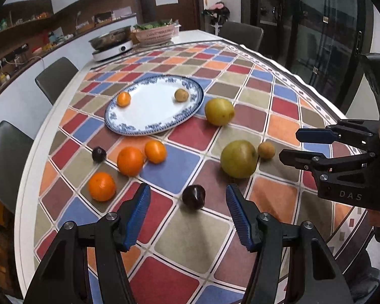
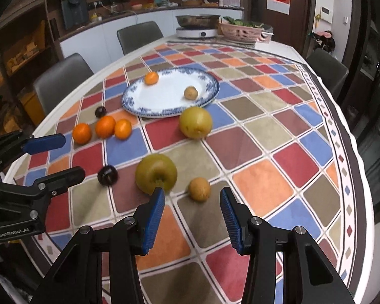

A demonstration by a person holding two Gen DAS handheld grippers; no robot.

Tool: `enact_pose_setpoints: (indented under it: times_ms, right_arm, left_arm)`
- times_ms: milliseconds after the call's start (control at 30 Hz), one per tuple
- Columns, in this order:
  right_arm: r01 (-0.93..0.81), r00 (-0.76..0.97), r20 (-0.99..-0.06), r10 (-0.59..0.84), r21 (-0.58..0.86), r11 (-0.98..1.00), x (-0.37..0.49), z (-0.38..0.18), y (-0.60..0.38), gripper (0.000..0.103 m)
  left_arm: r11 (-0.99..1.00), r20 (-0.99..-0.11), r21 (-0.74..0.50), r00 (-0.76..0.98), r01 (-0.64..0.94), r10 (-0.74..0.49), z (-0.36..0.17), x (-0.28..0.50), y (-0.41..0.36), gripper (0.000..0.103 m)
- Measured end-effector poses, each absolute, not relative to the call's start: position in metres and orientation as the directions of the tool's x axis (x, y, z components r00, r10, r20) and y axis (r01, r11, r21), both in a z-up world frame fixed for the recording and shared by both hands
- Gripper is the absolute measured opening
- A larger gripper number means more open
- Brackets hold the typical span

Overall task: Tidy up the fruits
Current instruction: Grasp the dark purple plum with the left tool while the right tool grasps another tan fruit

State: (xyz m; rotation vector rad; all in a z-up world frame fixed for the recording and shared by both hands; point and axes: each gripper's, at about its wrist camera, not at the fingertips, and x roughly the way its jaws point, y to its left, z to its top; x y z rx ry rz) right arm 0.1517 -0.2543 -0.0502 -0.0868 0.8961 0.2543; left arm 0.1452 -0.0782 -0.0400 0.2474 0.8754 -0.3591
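A blue-and-white plate (image 1: 152, 124) (image 2: 149, 101) holds a small orange (image 1: 124, 99) (image 2: 151, 78) and a small brown fruit (image 1: 181, 94) (image 2: 190, 92). On the checked cloth lie three oranges (image 1: 130, 160) (image 2: 105, 126), two yellow-green pears (image 1: 238, 158) (image 2: 156, 173), two dark plums (image 1: 193, 196) (image 2: 108, 175) and another small brown fruit (image 1: 266, 150) (image 2: 199, 189). My left gripper (image 1: 187, 195) is open, the near plum between its fingertips. My right gripper (image 2: 192, 197) is open around the near brown fruit; it also shows in the left wrist view (image 1: 288, 144).
A hotplate with a steel pan (image 1: 112, 44) (image 2: 197, 26) and a pink basket of greens (image 1: 155, 33) (image 2: 242, 31) stand at the table's far end. Grey chairs (image 1: 54, 79) (image 2: 60, 81) line the left side, another (image 2: 326, 67) the right.
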Motion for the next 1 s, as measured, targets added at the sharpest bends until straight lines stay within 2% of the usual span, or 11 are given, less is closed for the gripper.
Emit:
enact_pose_setpoints:
  times_ms: [667, 800, 933, 1000]
  right_arm:
    - [-0.274, 0.532, -0.829, 0.172, 0.024, 0.961, 0.174, -0.089, -0.251, 0.046]
    - [-0.275, 0.524, -0.834, 0.175, 0.028, 0.961, 0.18, -0.093, -0.25, 0.04]
    - [-0.271, 0.521, -0.834, 0.179, 0.037, 0.962, 0.185, -0.095, -0.25, 0.04]
    - [-0.266, 0.524, -0.834, 0.173, 0.033, 0.963, 0.187, -0.096, -0.25, 0.036]
  left_arm:
    - [0.903, -0.829, 0.013, 0.509, 0.43, -0.231, -0.084, 0.167, -0.08, 0.06]
    - [0.902, -0.83, 0.003, 0.504, 0.432, -0.239, -0.087, 0.17, -0.08, 0.055]
    - [0.9, -0.837, -0.012, 0.488, 0.436, -0.248, -0.091, 0.173, -0.083, 0.046]
    - [0.901, -0.839, -0.016, 0.484, 0.435, -0.249, -0.092, 0.175, -0.084, 0.04]
